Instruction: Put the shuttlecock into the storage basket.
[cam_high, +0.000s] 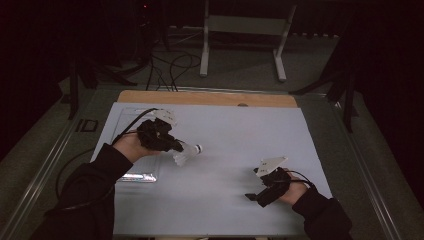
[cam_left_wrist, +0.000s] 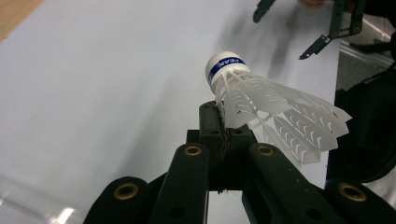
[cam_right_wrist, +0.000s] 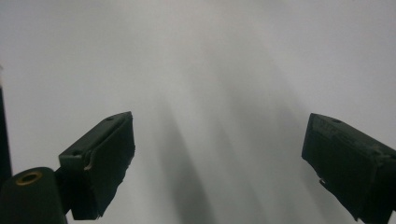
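A white plastic shuttlecock (cam_high: 187, 152) with a blue band round its cork hangs above the left half of the white table sheet (cam_high: 230, 125). My left gripper (cam_high: 175, 146) is shut on its skirt. In the left gripper view the black jaws pinch the shuttlecock (cam_left_wrist: 261, 100) by one rib of the skirt, and the cork points up and away. My right gripper (cam_high: 252, 195) hovers low over the sheet at the front right, open. The right gripper view shows its two pads (cam_right_wrist: 109, 154) wide apart over bare white sheet with nothing between them.
A clear plastic bag or sleeve (cam_high: 137, 172) lies flat at the sheet's left edge under my left forearm. A wooden strip (cam_high: 205, 98) runs along the table's far edge. Beyond it are a white stand (cam_high: 245, 30) and cables on the floor.
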